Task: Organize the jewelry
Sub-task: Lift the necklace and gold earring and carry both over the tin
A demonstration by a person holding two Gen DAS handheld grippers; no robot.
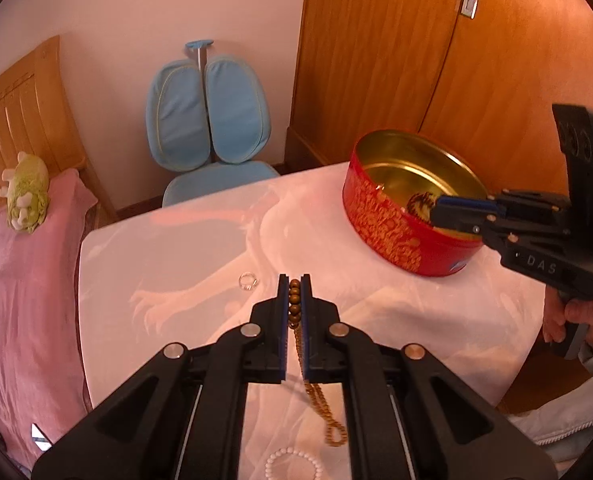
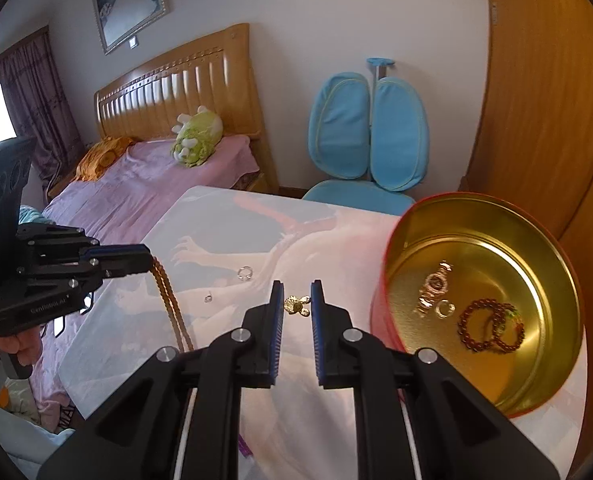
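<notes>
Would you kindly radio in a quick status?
Left gripper shut on bead necklace. Right gripper holds gold brooch. Tin open, path clear.

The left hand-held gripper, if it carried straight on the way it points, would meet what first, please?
Probably the small silver ring on the white tabletop, just left of the left hand-held gripper's line; depth is unclear.

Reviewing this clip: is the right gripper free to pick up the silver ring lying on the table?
Probably not yet. The right gripper already holds a small gold ornament between its fingers; the silver ring lies unobstructed on the table.
</notes>
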